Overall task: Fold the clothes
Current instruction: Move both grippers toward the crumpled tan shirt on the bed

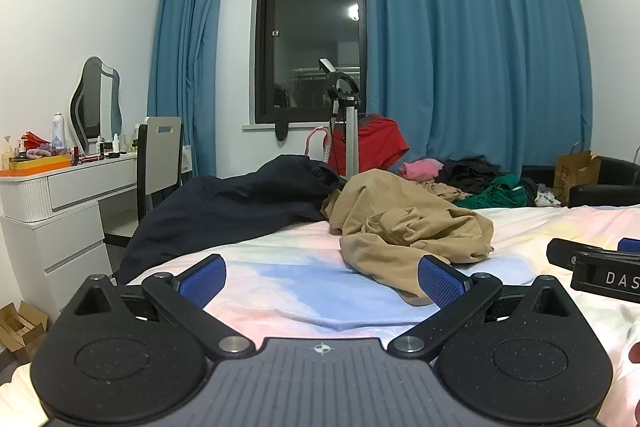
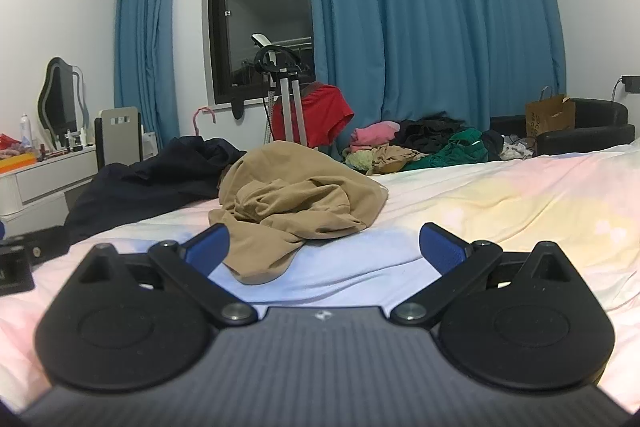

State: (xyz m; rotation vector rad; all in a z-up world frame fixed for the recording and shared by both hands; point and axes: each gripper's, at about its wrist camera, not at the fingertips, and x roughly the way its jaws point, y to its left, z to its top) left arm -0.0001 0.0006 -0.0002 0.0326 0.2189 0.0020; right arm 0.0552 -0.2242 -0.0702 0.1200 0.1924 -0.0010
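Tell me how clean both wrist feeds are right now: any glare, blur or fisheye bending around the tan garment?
Left wrist view: sharp; the tan garment is evenly lit; a lamp reflection glares in the dark window; the curtains bow outward. Right wrist view: softer, slightly hazy, the tan garment still readable; corners vignette black. Both grippers, left and right, open and in focus.

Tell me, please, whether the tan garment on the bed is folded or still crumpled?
Crumpled. The tan garment lies in a bunched heap with irregular creases on the bed, and neither open gripper touches it.
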